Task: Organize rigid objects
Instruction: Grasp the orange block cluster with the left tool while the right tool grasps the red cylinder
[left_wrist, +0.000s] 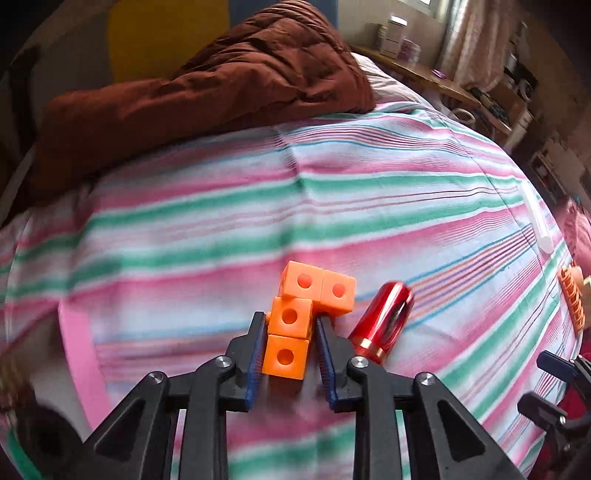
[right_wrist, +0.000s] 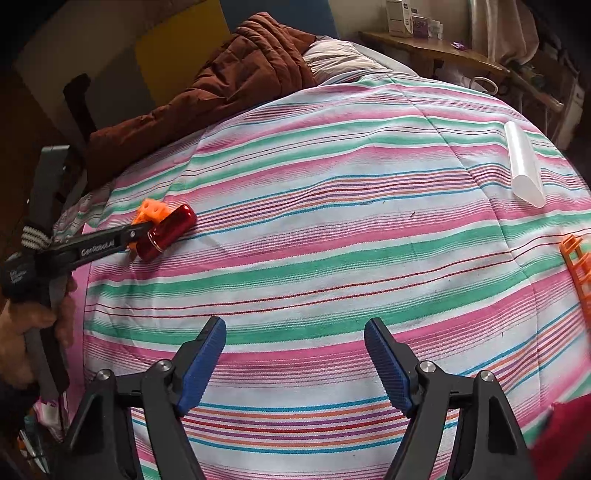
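An orange block of several joined cubes (left_wrist: 295, 317) lies on the striped bedsheet (left_wrist: 258, 206). My left gripper (left_wrist: 289, 320) is shut on its nearer cubes, one pad pressing each side. A shiny red cylinder (left_wrist: 382, 325) lies just right of the block, beside the right finger. The right wrist view shows the same block (right_wrist: 151, 210) and red cylinder (right_wrist: 168, 232) at far left, with the left gripper (right_wrist: 136, 230) reaching in. My right gripper (right_wrist: 295, 328) hovers open over bare sheet, nothing between its pads.
A translucent white tube (right_wrist: 522, 166) lies at the sheet's right side. An orange ribbed rack (right_wrist: 578, 273) shows at the right edge. A brown quilt (left_wrist: 207, 85) is heaped at the far end. A hand (right_wrist: 22, 332) holds the left gripper's handle.
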